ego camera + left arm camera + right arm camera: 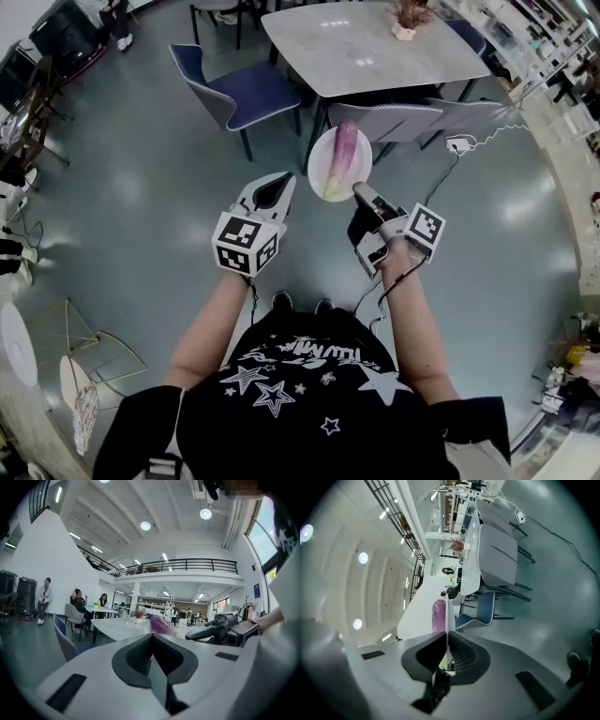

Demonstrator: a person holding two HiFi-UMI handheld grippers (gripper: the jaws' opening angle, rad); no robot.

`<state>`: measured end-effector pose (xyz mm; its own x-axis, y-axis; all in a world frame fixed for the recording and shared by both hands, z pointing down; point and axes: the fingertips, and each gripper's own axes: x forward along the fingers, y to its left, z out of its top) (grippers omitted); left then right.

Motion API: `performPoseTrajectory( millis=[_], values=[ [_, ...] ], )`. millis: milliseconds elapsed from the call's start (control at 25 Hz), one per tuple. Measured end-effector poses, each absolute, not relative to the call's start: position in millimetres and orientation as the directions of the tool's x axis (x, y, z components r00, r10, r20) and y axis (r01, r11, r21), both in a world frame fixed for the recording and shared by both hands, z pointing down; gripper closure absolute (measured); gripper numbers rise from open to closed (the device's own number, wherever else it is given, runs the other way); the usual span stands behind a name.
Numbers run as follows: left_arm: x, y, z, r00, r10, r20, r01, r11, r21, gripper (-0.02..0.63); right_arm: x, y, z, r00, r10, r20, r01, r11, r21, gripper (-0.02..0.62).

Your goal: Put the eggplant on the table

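Eggplant (pixel 344 150): long, pale purple, glossy, fading to greenish white at the end nearest the right gripper (pixel 360 192). It lies lengthwise on a white plate (pixel 321 169), purple end pointing to the table (pixel 375 52). The plate is held in the air, above the floor, just short of the table's near edge and beside a grey chair (pixel 398 119). The right gripper's jaws are clenched on the plate's near rim. From that gripper's own camera the plate is edge-on, a thin white line between the pads. Only the purple part of the eggplant shows beyond it; the green end is mostly hidden by the jaws. The left gripper (pixel 279 187) hovers just left of the plate, not touching it, jaws closed together on nothing. Its camera sees only the purple tip of the eggplant over its own body; the plate cannot be made out there. A potted plant (pixel 409 19) stands at the table's far edge, cut off by the frame.
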<state>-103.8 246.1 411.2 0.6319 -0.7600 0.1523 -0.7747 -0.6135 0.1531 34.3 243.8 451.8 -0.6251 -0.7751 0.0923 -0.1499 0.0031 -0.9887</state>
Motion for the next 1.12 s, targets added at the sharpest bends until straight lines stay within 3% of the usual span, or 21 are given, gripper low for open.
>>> performPoseTrajectory(
  millis=[400,1120],
  values=[
    [-94.5,254.1,405.2,0.604,-0.779,0.165,-0.797,-0.587,0.143,0.598,33.5,246.3,455.2,-0.65,-0.756,0.075,-0.074,-0.036,-0.997,0.575],
    [-90.5,252.4,403.2,0.623,-0.765,0.162,-0.782,-0.607,0.141,0.598,32.3,248.4,445.5,-0.662,-0.747,0.057,-0.096,0.009,-0.995,0.575]
  ],
)
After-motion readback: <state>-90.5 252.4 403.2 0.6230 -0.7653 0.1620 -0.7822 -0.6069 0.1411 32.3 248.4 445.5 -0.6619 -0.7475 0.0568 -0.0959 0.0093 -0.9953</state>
